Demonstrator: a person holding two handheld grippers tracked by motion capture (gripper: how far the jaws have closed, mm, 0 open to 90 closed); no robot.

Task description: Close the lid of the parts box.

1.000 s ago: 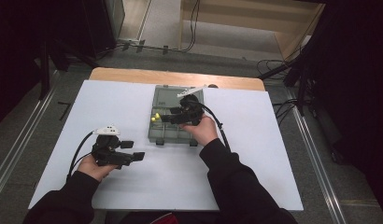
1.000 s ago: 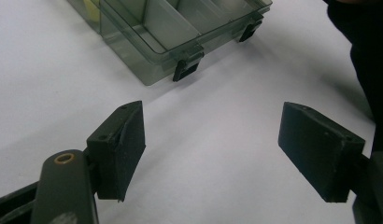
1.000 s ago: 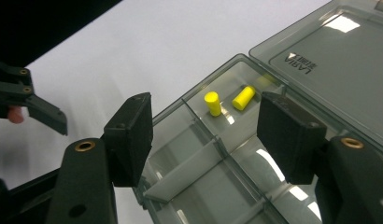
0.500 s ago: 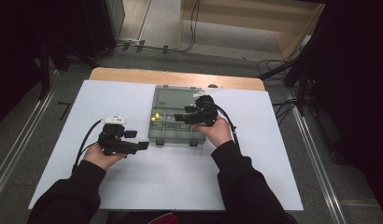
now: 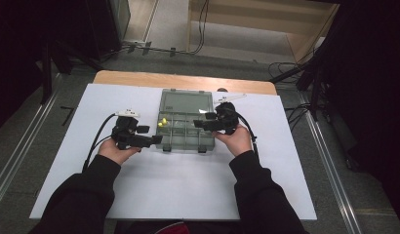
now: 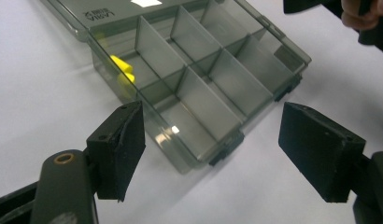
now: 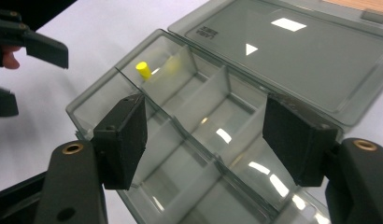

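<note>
Organizer box (image 5: 184, 122) between both open tongs

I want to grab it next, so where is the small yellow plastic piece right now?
The small yellow plastic piece lies in the far-left compartment of the open smoky-grey plastic organiser box, mid-table in the high view.

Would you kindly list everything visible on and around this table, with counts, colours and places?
organiser box: one, smoky grey see-through plastic, middle of the table, lid open and lying flat on the far side, dividers inside.
yellow pieces: small, bright yellow, in a compartment on the box's left side; the count is hard to tell.
white board: one, covers most of the table.
wooden tabletop: one, light brown, showing along the far edge.
floor cables: several, dark, beyond the table.
left gripper: black, open, at the box's left edge, holding nothing.
right gripper: black, open, over the box's right part, holding nothing.
</note>
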